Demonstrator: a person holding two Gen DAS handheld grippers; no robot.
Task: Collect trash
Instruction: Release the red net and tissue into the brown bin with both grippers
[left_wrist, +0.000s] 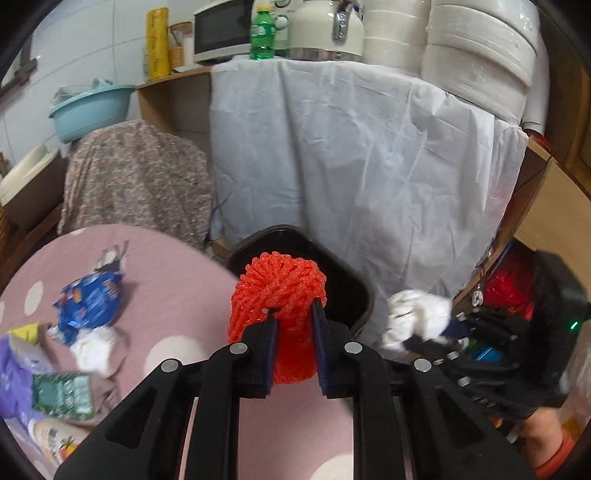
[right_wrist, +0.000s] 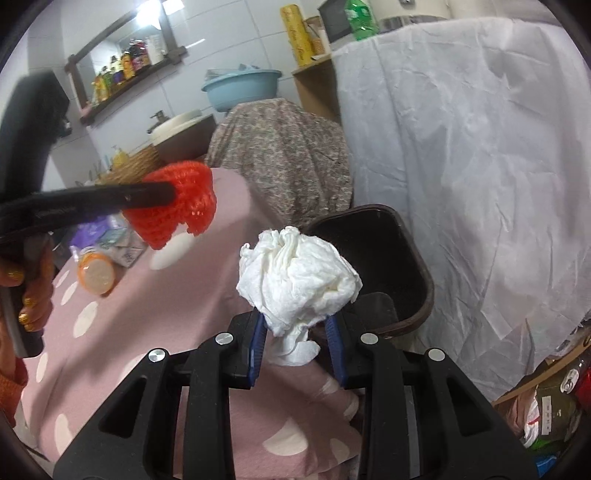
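Observation:
My left gripper (left_wrist: 294, 314) is shut on a red foam net sleeve (left_wrist: 279, 291), held above the edge of the pink dotted table (left_wrist: 177, 295) and just before the dark bin (left_wrist: 343, 280). In the right wrist view the same red net (right_wrist: 173, 199) hangs from the left gripper's fingers (right_wrist: 147, 195) at the left. My right gripper (right_wrist: 295, 325) is shut on a crumpled white tissue (right_wrist: 295, 273), close to the bin (right_wrist: 388, 251) rim. From the left wrist view that tissue (left_wrist: 417, 314) shows at the right.
On the table lie a blue wrapper (left_wrist: 92, 299), a white tissue wad (left_wrist: 96, 347), a green packet (left_wrist: 62, 395) and an orange-capped bottle (right_wrist: 96, 273). A white sheet (left_wrist: 351, 147) drapes a counter behind the bin. A floral-covered chair (left_wrist: 136, 177) stands at the table's far edge.

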